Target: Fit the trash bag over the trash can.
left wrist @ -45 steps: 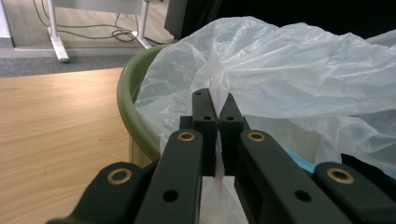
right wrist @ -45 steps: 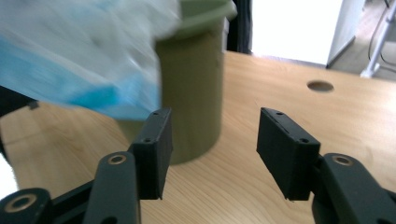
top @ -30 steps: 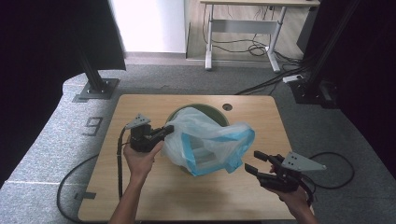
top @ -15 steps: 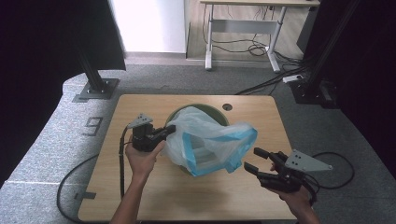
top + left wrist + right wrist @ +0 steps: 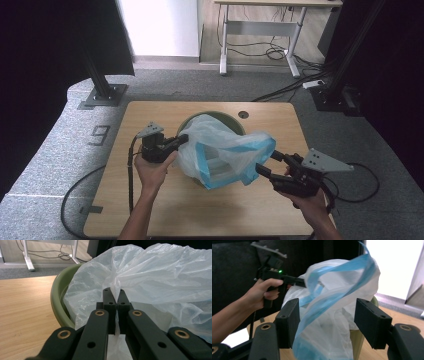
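Bagging the green bin on our table

Left gripper [image 5: 181,140] pinches the plastic bag [image 5: 225,150] draped over the green bin [image 5: 58,298]; right gripper [image 5: 267,162] is spread around its blue edge. Floor marking [image 5: 101,134] reads "9".

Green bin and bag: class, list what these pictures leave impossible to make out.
- Inside of the bin: hidden by the bag, high view.
- Bin's base: covered by the bag, right gripper view.
- Bag's lower part: cut off by the bottom edge and the left gripper, left gripper view.
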The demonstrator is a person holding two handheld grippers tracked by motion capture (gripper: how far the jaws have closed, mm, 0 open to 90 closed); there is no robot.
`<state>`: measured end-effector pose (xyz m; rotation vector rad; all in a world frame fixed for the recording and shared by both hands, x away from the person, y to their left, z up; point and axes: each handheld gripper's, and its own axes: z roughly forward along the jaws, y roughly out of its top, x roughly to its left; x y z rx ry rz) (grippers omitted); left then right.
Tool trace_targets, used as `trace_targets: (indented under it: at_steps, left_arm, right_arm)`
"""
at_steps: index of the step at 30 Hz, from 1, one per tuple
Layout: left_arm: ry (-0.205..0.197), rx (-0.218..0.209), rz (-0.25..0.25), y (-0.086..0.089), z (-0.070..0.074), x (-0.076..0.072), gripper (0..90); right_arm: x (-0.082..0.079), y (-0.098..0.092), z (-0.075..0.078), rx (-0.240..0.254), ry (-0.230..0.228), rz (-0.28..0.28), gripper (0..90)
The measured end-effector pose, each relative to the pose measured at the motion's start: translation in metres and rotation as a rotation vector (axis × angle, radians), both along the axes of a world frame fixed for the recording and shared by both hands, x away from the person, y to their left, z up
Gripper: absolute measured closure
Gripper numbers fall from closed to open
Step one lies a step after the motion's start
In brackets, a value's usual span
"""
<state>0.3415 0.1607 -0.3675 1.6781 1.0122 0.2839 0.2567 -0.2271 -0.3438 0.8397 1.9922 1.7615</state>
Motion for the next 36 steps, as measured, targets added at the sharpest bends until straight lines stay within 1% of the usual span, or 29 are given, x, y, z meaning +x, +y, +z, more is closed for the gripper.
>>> trace_targets:
  at_steps: [1, 2, 3, 4, 6, 8, 9, 12, 15, 18, 19, 23, 28, 31, 33, 36]
  left_arm:
    - [0.000, -0.001, -0.001, 0.001, 0.000, 0.000, 89.3]
    - [0.000, -0.002, -0.001, 0.001, 0.000, 0.000, 89.3]
    - [-0.001, -0.004, 0.000, 0.001, 0.000, 0.000, 89.3]
    - [-0.002, -0.006, 0.000, 0.002, 0.001, 0.000, 89.3]
    - [-0.003, -0.007, 0.000, 0.003, 0.001, 0.000, 89.3]
    - [-0.003, -0.009, -0.002, 0.003, 0.001, 0.000, 89.4]
    - [-0.003, -0.010, -0.002, 0.004, 0.001, 0.000, 89.3]
    - [-0.003, -0.013, -0.003, 0.005, 0.001, 0.000, 89.4]
    - [0.002, -0.021, -0.007, 0.006, 0.001, 0.002, 89.3]
    - [0.010, -0.031, -0.015, 0.008, 0.001, 0.005, 89.3]
    - [0.012, -0.043, -0.021, 0.010, 0.001, 0.007, 89.3]
    - [0.025, -0.085, -0.028, 0.017, 0.000, 0.013, 89.3]
    - [0.043, -0.111, -0.027, 0.028, -0.001, 0.022, 89.4]
    - [0.055, -0.129, -0.028, 0.035, -0.002, 0.027, 89.4]
    - [0.065, -0.138, -0.025, 0.040, -0.004, 0.031, 89.3]
    - [0.079, -0.153, -0.016, 0.048, -0.006, 0.038, 89.3]
  right_arm:
    - [0.002, 0.001, 0.000, 0.004, 0.008, -0.002, 39.1]
    - [0.005, 0.003, 0.000, 0.006, 0.014, -0.004, 44.0]
    - [0.006, 0.004, -0.001, 0.004, 0.012, -0.007, 48.0]
    - [0.008, 0.005, -0.001, -0.002, 0.012, -0.009, 55.2]
    - [0.012, 0.007, -0.002, -0.013, -0.001, -0.011, 65.2]
    - [0.017, 0.006, -0.003, -0.021, -0.004, -0.030, 74.2]
    - [0.021, 0.005, -0.004, -0.019, -0.002, -0.038, 78.3]
    - [0.028, 0.004, -0.008, -0.021, -0.001, -0.049, 86.7]
    - [0.036, 0.005, -0.012, -0.034, 0.000, -0.055, 88.5]
    - [0.049, 0.005, -0.015, -0.042, 0.010, -0.065, 88.5]
    - [0.054, 0.005, -0.015, -0.044, 0.013, -0.070, 88.6]
    - [0.077, 0.007, -0.015, -0.089, 0.017, -0.117, 88.6]
    - [0.109, 0.008, -0.024, -0.094, 0.072, -0.144, 88.5]
    - [0.126, 0.008, -0.030, -0.103, 0.094, -0.163, 88.5]
    - [0.134, 0.009, -0.032, -0.098, 0.102, -0.173, 88.5]
    - [0.149, 0.012, -0.037, -0.118, 0.119, -0.200, 88.5]
